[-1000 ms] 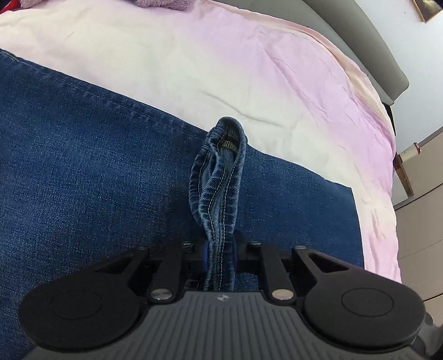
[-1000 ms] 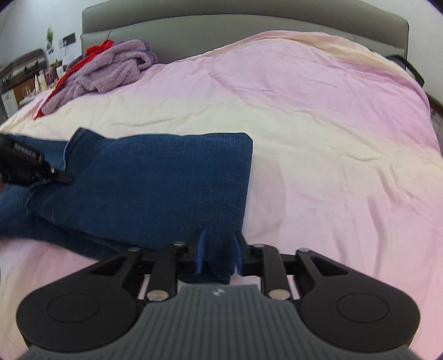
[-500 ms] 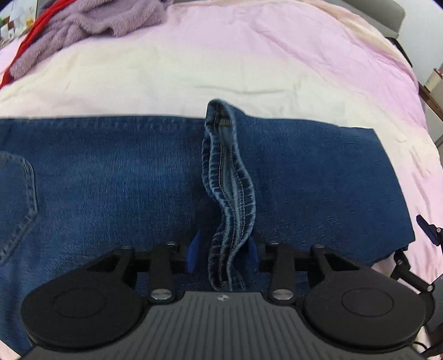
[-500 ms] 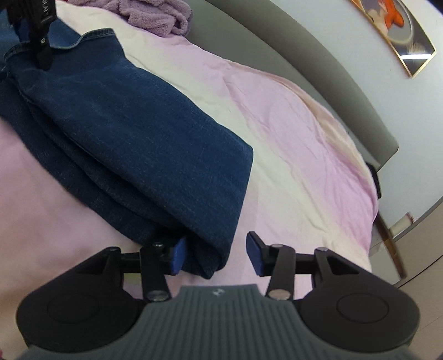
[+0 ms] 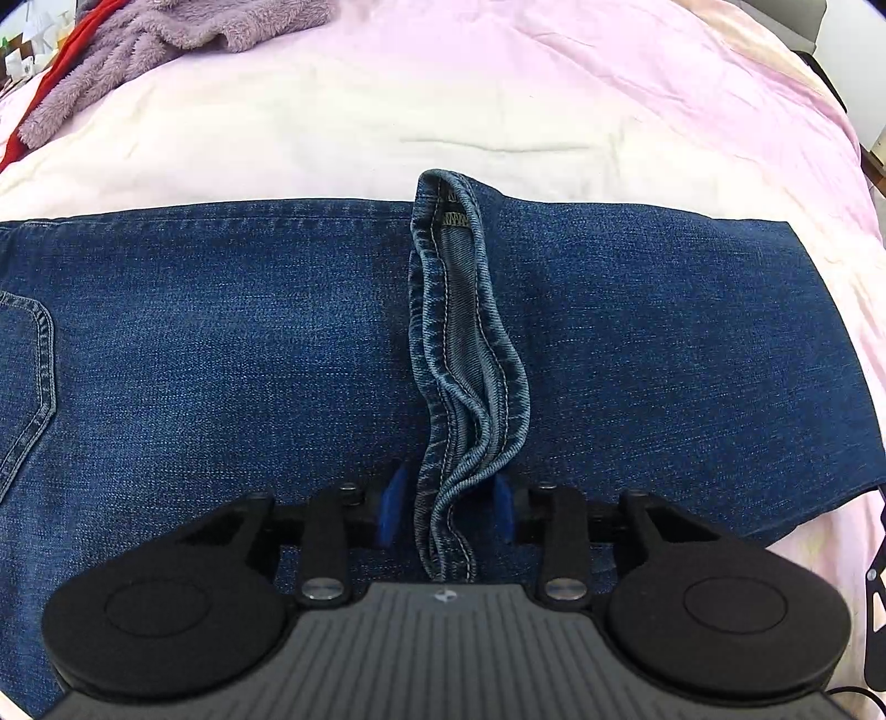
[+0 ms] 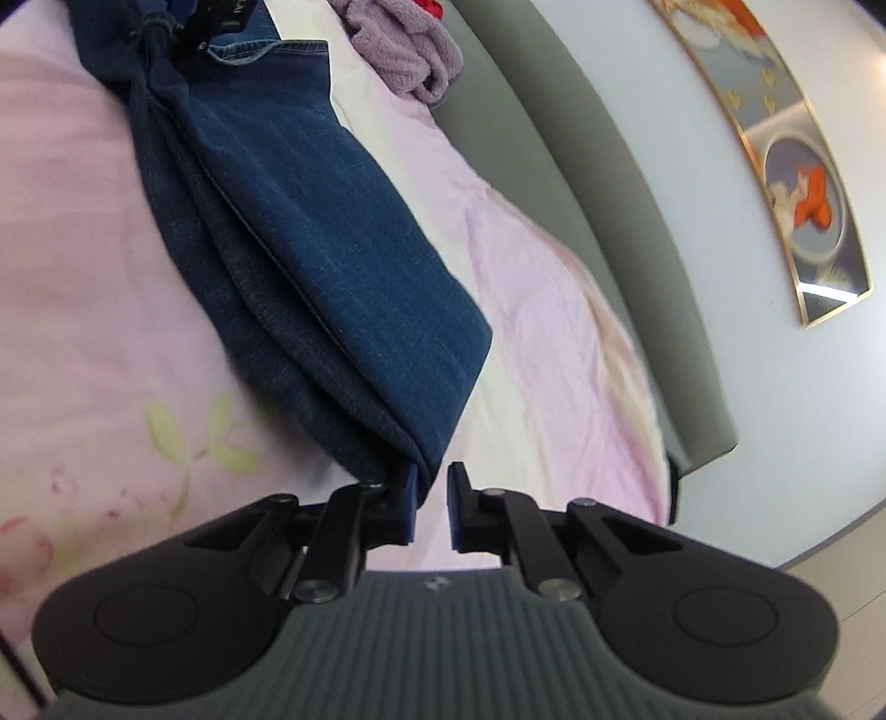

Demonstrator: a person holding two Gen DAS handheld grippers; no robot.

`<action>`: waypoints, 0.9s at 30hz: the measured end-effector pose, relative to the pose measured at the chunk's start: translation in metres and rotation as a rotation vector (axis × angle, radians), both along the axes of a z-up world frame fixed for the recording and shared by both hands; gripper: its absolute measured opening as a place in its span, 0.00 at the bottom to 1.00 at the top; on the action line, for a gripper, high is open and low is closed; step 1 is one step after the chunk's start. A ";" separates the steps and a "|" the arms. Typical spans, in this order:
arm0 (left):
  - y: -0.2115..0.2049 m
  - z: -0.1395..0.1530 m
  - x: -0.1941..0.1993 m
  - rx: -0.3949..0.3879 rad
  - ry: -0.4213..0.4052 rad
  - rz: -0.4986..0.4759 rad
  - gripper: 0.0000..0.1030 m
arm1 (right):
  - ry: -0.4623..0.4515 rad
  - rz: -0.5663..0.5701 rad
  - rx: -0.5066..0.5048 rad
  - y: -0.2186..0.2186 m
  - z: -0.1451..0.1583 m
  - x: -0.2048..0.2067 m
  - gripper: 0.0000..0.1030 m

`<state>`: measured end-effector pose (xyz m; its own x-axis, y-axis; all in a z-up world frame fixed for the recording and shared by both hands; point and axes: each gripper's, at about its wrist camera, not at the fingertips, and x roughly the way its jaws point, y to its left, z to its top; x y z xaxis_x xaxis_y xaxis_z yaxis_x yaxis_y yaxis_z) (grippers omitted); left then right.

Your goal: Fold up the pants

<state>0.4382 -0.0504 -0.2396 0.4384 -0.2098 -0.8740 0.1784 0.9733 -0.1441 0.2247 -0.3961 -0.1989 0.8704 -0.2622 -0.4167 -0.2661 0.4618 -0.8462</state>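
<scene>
Dark blue jeans (image 5: 221, 343) lie folded across the pink bedsheet (image 5: 443, 94). In the left wrist view the leg hem (image 5: 465, 354) runs up the middle of the jeans and passes loosely between the blue pads of my left gripper (image 5: 447, 512), whose jaws stand open. In the right wrist view the folded end of the jeans (image 6: 343, 260) reaches down to my right gripper (image 6: 431, 509). Its jaws are open, with the fold corner beside the left pad (image 6: 408, 507) and the gap between the pads empty. The left gripper shows at the top left (image 6: 213, 19).
A purple fleece garment (image 5: 160, 50) with something red lies at the head of the bed. A grey headboard (image 6: 598, 221) runs behind the bed, with a framed picture (image 6: 797, 166) on the wall. A floral print (image 6: 205, 432) marks the sheet near my right gripper.
Both grippers have opened and let go of the jeans. The left one has swung so the jeans lie square across its view. The right one has tilted and drawn back from the fold.
</scene>
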 end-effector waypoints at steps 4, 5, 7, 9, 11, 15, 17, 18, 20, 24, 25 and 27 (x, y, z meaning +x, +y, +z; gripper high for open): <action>0.003 0.001 0.004 -0.005 -0.001 -0.010 0.42 | 0.062 -0.023 0.037 -0.003 0.003 -0.001 0.00; 0.004 0.001 0.004 -0.006 -0.002 -0.017 0.42 | 0.087 -0.048 0.064 -0.006 0.006 0.003 0.00; 0.003 0.005 0.004 -0.008 -0.005 -0.029 0.42 | 0.120 -0.123 0.116 -0.020 0.016 0.008 0.00; 0.006 0.013 0.005 -0.013 -0.010 -0.048 0.41 | 0.152 -0.150 0.190 -0.034 0.029 0.010 0.00; 0.012 0.026 0.004 -0.014 -0.026 -0.047 0.41 | 0.162 -0.144 0.234 -0.040 0.044 0.015 0.00; 0.016 0.060 0.004 0.007 -0.124 -0.066 0.41 | 0.187 -0.162 0.441 -0.050 0.075 0.054 0.00; 0.014 0.071 0.012 0.008 -0.178 -0.079 0.41 | 0.211 -0.184 0.547 -0.054 0.085 0.081 0.00; 0.011 0.075 0.016 0.005 -0.202 -0.082 0.39 | 0.228 -0.191 0.603 -0.056 0.088 0.095 0.00; 0.005 0.078 0.028 -0.018 -0.242 -0.089 0.37 | 0.253 -0.216 0.698 -0.061 0.093 0.127 0.00; -0.002 0.068 0.058 -0.030 -0.227 -0.055 0.28 | 0.263 -0.272 0.838 -0.063 0.092 0.188 0.05; -0.004 0.060 0.063 -0.007 -0.232 -0.054 0.28 | 0.265 -0.287 0.873 -0.062 0.091 0.199 0.09; -0.009 0.048 0.068 0.057 -0.233 -0.054 0.28 | 0.273 -0.326 0.935 -0.067 0.084 0.221 0.09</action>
<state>0.5057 -0.0592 -0.1915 0.6188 -0.1921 -0.7617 0.2529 0.9667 -0.0384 0.4454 -0.4632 -0.1145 0.6599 0.0617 -0.7488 -0.1387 0.9895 -0.0407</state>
